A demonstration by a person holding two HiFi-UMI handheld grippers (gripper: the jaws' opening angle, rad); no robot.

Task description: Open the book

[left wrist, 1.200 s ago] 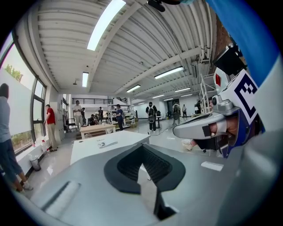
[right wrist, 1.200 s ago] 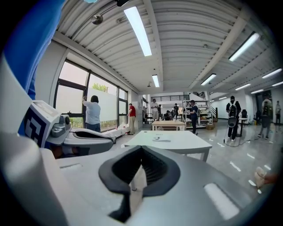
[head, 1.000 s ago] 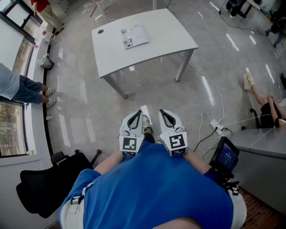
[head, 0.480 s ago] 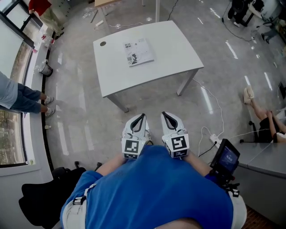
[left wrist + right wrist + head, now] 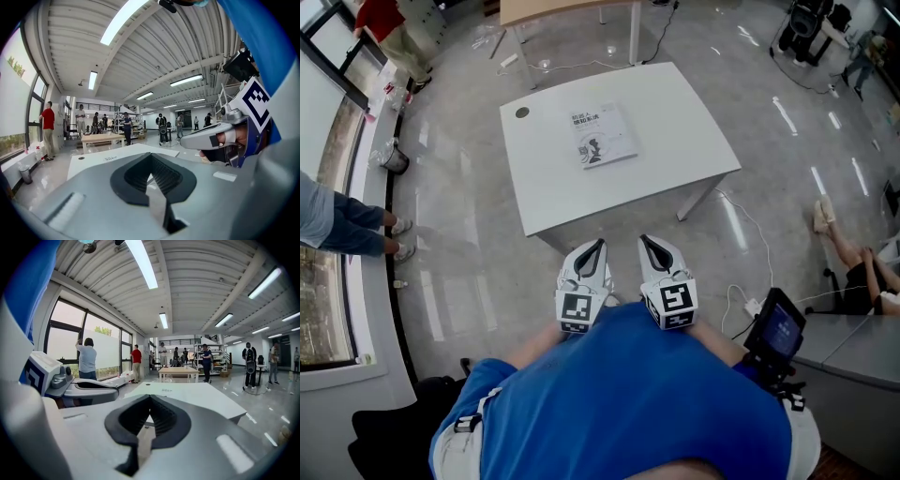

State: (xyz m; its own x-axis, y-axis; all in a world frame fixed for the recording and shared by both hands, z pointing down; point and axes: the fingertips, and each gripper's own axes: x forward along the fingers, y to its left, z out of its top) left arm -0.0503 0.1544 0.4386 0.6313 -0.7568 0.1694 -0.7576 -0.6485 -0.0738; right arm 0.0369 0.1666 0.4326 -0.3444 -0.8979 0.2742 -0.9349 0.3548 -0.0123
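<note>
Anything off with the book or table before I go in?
Nothing stands out. The book lies flat and closed on the white table, nothing spilled. The left claw and right claw are shut, empty, short of the table.

Bright open workshop hall, polished grey floor [image 5: 469,281], ribbed white ceiling [image 5: 154,56]
Lit by long strip lights [image 5: 140,261] overhead and by tall dark-framed windows [image 5: 70,341] along one wall, greenery outside; low white sill under the glass, small bin [image 5: 394,157] just beside it; white table [image 5: 675,159] on pale metal legs out on the floor, small dark round mark near one corner; pale wooden table [image 5: 178,372] farther off; open shelving [image 5: 213,362] toward the far end; grey desk [image 5: 853,347] off to one side; white power strip [image 5: 757,305] and loose cables on the floor near it; streaks of light mirrored in the floor; several people [image 5: 136,363] standing about in the distance.
</note>
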